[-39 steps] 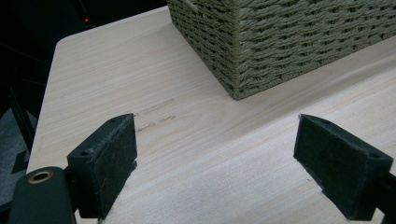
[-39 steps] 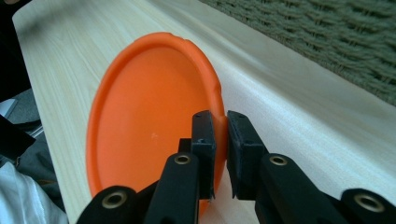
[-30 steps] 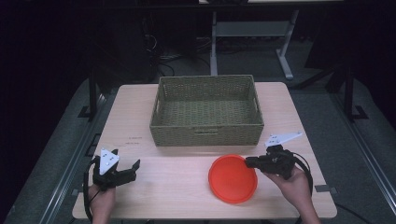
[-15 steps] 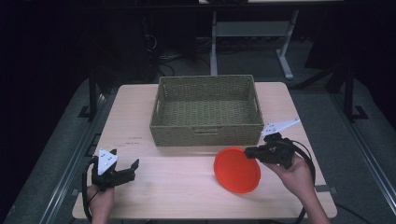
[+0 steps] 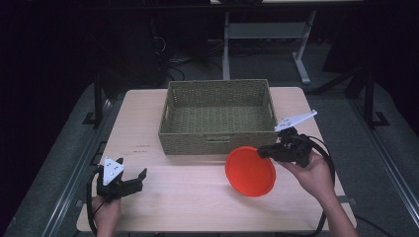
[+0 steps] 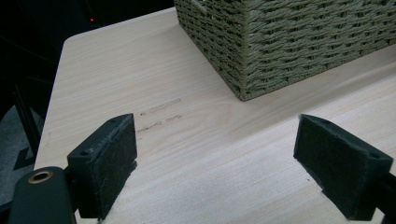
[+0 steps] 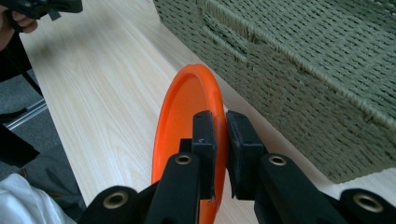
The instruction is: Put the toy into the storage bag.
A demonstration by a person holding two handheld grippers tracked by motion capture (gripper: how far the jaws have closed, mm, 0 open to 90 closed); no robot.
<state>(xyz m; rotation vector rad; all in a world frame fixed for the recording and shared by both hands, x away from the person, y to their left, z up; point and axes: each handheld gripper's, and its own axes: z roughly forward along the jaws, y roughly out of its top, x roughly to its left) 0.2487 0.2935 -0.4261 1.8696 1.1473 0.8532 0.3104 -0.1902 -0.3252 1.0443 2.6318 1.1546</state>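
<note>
An orange plate (image 5: 250, 171) hangs tilted above the table, just in front of the woven green basket (image 5: 217, 116). My right gripper (image 5: 265, 152) is shut on the plate's right rim; in the right gripper view the plate (image 7: 180, 114) stands on edge between the two black jaws of that gripper (image 7: 221, 135), with the basket wall (image 7: 299, 74) close on the right. My left gripper (image 5: 139, 177) rests open near the table's front left corner. In the left gripper view its pads (image 6: 109, 161) stand wide apart over bare wood, the basket corner (image 6: 243, 60) ahead of them.
The basket sits at the middle back of the light wooden table (image 5: 188, 207) and holds nothing. Dark floor, table legs and cables lie beyond the far edge. Metal rails run along both sides of the table.
My right gripper has lifted the plate off the table, tipped it up on edge and carried it toward the basket. The left gripper has stayed put.
</note>
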